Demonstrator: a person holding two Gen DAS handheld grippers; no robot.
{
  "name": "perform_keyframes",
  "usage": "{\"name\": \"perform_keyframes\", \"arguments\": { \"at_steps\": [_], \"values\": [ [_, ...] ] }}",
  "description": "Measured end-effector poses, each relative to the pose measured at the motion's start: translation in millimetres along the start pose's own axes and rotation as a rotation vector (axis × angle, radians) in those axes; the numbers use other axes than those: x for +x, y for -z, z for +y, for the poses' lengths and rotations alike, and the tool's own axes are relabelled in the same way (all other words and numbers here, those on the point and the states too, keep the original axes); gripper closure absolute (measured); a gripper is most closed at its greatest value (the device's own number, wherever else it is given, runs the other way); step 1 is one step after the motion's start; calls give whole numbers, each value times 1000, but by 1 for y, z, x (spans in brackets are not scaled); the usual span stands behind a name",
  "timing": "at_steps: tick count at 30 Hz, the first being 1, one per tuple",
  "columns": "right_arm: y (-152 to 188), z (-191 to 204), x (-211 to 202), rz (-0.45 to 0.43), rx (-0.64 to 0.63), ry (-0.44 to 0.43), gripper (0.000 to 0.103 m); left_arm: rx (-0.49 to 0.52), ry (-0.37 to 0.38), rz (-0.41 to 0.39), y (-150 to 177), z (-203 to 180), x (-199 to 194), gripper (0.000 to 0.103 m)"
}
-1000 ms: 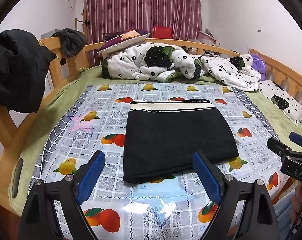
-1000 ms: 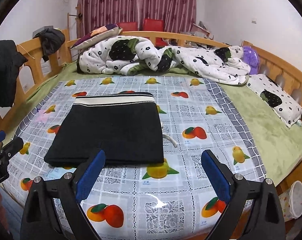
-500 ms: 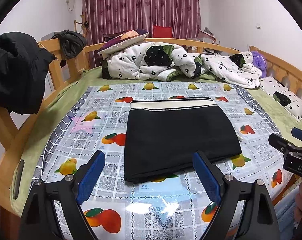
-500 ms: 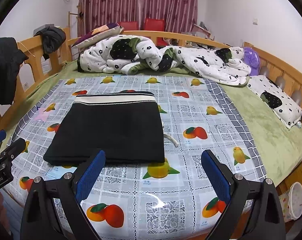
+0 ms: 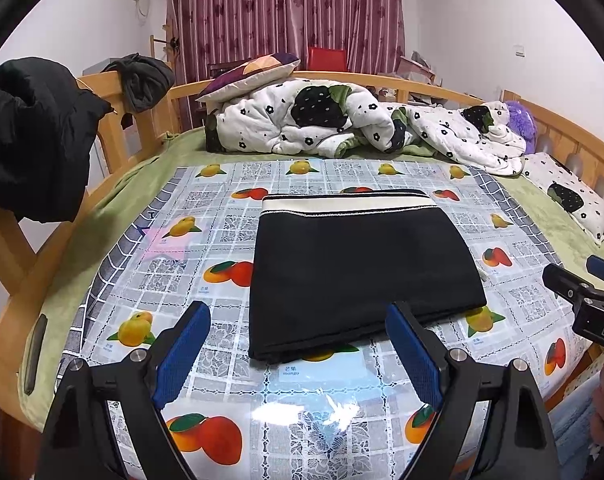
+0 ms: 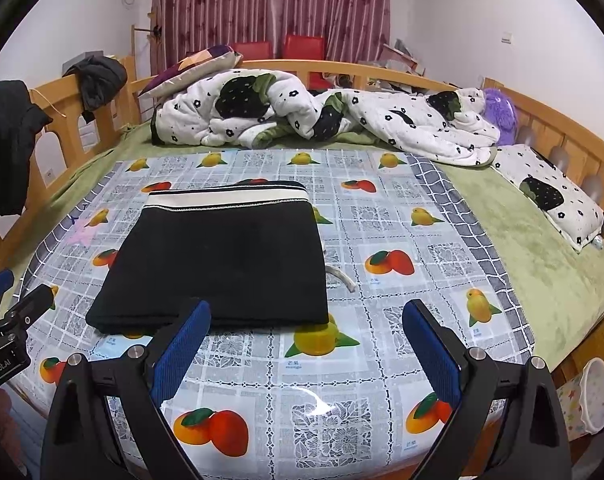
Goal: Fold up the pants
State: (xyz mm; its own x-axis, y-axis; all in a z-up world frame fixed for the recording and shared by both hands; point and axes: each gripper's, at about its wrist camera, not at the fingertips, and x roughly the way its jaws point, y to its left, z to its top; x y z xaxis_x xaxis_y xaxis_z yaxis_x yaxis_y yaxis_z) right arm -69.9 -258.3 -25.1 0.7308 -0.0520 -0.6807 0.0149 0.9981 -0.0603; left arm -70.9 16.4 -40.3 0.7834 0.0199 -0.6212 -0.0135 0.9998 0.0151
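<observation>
Already your pants (image 5: 361,272) lie folded into a flat black rectangle on the fruit-print tablecloth (image 5: 302,400), cream waistband (image 5: 347,204) at the far edge, doubled fold edge nearest you. A pale drawstring end (image 6: 341,276) pokes out just beside the right side. Your left gripper (image 5: 298,350) and right gripper (image 6: 305,346) both hang wide apart, holding nothing, just short of the near edge. The folding looks about done, so judge whether one more fold is wanted. If so, pinch both near corners through all layers, lift evenly, and lay them onto the waistband. Tuck that drawstring first. The crumpled quilt (image 5: 341,120) is well apart.
</observation>
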Motion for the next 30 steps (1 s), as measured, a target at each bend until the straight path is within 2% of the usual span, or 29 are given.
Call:
{"name": "perform_keyframes", "arguments": {
  "at_steps": [30],
  "values": [
    [1, 2, 3, -3, -3, 16, 8, -9, 0, -5, 2, 1, 1, 14]
  ]
}}
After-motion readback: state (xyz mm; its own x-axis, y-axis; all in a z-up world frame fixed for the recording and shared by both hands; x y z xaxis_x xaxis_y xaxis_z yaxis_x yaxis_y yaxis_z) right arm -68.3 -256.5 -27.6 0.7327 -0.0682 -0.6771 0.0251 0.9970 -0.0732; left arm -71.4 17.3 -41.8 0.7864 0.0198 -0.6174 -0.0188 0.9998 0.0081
